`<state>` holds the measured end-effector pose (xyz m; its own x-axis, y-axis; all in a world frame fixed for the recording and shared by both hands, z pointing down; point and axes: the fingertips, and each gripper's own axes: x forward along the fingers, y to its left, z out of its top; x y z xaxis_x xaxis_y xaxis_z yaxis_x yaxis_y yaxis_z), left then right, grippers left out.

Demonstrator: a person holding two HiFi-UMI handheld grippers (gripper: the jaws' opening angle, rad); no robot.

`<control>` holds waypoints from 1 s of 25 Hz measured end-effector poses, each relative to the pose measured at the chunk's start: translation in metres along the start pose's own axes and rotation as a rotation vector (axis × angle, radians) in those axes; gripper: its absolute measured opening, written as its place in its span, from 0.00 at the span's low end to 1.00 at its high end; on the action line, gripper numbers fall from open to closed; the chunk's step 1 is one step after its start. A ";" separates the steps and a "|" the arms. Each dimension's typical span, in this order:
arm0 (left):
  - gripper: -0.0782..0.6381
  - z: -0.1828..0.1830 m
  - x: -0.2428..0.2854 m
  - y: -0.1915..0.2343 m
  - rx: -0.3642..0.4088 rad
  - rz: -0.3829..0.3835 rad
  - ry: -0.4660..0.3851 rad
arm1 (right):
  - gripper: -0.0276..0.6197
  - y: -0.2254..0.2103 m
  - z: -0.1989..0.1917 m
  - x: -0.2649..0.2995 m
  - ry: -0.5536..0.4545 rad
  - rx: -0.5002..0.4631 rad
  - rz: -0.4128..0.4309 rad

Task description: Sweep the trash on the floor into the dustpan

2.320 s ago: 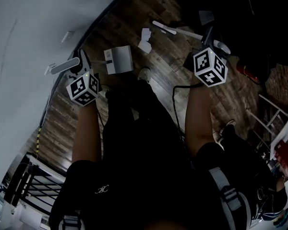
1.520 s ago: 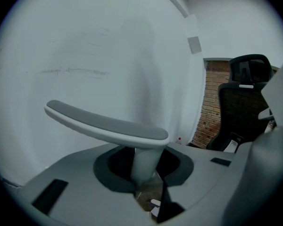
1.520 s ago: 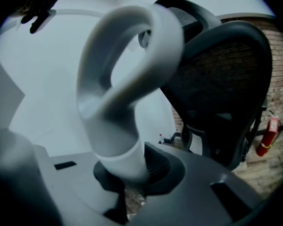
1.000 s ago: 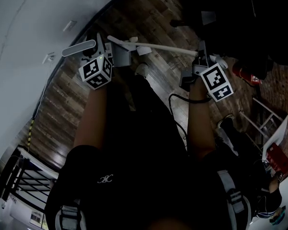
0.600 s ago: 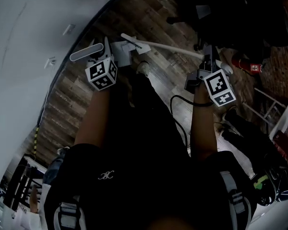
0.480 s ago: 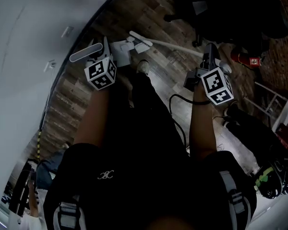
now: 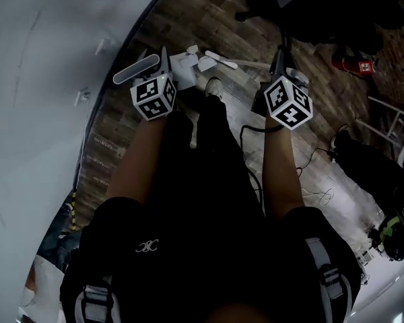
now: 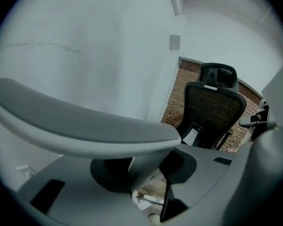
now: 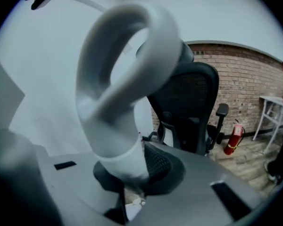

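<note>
My left gripper (image 7: 163,60) is shut on the grey handle (image 7: 136,69) of a white dustpan (image 7: 180,69), which rests on the wooden floor by the wall. That handle (image 8: 85,126) fills the left gripper view. My right gripper (image 7: 281,60) is shut on the white looped end (image 9: 127,79) of a broom. The broom stick (image 7: 252,66) slants down left, and its head lies close to the dustpan mouth. White scraps of paper (image 7: 205,62) lie on the floor between the broom head and the dustpan.
A curved white wall (image 7: 47,79) runs along the left. A black office chair (image 9: 188,107) stands ahead, and a red fire extinguisher (image 7: 353,62) leans near the brick wall. A white metal frame (image 7: 390,120) is at the right. A cable (image 7: 310,194) trails on the floor.
The broom head has swung left toward the dustpan, and the paper scraps now lie beside its mouth. Both grippers have kept their hold while the two hands drew closer together.
</note>
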<state>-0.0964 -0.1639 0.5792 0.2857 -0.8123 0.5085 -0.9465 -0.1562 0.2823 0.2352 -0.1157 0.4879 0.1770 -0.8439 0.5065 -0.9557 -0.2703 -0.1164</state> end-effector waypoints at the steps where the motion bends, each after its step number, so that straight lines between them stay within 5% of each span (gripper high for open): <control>1: 0.30 0.000 -0.001 0.001 0.002 -0.009 0.005 | 0.11 0.007 -0.006 -0.003 0.016 0.023 0.008; 9: 0.30 0.001 -0.008 0.011 -0.003 -0.043 0.014 | 0.11 0.024 -0.032 -0.015 0.077 0.244 0.058; 19: 0.30 -0.004 -0.023 0.005 -0.001 -0.020 -0.003 | 0.11 -0.008 0.030 -0.010 -0.014 0.186 0.022; 25: 0.25 0.004 -0.031 0.033 -0.011 0.180 -0.047 | 0.11 0.002 0.043 0.017 -0.059 0.082 0.086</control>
<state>-0.1370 -0.1461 0.5690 0.1043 -0.8522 0.5128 -0.9800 -0.0003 0.1989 0.2464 -0.1502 0.4593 0.1107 -0.8909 0.4406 -0.9461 -0.2302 -0.2279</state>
